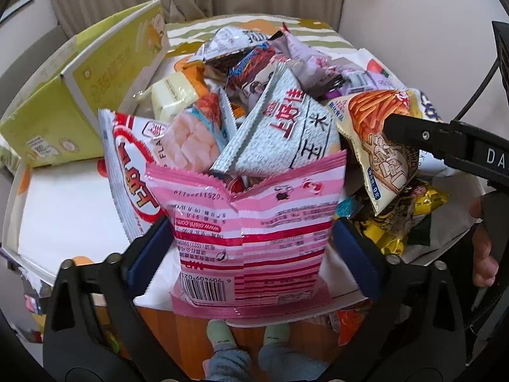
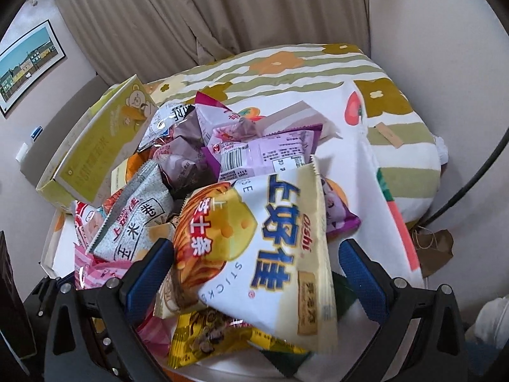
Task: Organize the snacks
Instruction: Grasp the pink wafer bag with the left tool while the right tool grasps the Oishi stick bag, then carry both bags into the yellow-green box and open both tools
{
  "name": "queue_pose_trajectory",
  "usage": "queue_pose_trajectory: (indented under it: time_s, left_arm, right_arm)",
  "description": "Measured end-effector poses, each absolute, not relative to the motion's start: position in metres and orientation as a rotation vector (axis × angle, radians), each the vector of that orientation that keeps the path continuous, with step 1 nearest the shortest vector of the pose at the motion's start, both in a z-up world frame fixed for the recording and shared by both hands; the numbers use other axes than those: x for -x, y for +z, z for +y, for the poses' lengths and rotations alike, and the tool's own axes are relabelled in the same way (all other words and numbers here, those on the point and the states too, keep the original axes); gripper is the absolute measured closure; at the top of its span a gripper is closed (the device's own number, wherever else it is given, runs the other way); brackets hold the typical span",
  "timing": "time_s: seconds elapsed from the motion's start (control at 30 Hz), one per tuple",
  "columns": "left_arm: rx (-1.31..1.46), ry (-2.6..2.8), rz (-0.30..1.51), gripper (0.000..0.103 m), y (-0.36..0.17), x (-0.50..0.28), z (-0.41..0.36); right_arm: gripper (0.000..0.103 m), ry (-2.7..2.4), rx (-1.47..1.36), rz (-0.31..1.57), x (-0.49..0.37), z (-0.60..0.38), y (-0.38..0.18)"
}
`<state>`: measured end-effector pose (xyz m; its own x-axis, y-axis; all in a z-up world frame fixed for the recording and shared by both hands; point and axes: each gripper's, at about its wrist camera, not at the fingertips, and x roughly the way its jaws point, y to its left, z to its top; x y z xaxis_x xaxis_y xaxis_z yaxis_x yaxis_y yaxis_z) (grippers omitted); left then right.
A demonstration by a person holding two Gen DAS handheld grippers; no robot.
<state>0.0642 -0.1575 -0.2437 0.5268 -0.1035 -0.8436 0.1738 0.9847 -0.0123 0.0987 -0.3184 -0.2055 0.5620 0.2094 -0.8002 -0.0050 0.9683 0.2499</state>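
We get soft, even indoor light in both views, shadows faint. Glare streaks on the pink striped packet (image 1: 254,222) and silver packet (image 1: 280,127). Cheese-stick bag (image 2: 270,254) smeared by motion blur at its lower edge. Heavy fisheye bending, black vignette in all corners; curtain (image 2: 191,16) slightly soft.

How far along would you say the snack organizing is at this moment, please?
Early. Nothing looks sorted: the green box appears empty. In hand: the left gripper brackets a pink striped packet, the right gripper a cheese sticks bag, neither visibly clamped. Left: the snack pile on the white tray.
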Motion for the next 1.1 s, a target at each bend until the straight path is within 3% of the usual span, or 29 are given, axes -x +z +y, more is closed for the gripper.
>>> queue_pose_trajectory:
  time_s: [0.2, 0.37, 0.57, 1.1]
  left_arm:
    - [-0.075, -0.172, 1.016, 0.031, -0.248, -0.063, -0.156]
    - [-0.083, -0.166, 1.013, 0.036, -0.246, -0.058, -0.157]
    - [-0.071, -0.174, 1.012, 0.038, -0.241, -0.055, -0.157]
    - [-0.062, -0.193, 0.927, 0.039, -0.187, -0.033, -0.162]
  right_arm:
    - [0.001, 0.138, -0.187, 0.951, -0.1, -0.313, -0.207]
    - [0.026, 0.172, -0.166, 0.948, -0.101, -0.306, -0.208]
    - [0.038, 0.166, -0.155, 0.938, -0.097, -0.305, -0.206]
    - [0.043, 0.135, -0.153, 0.877, -0.077, -0.309, -0.167]
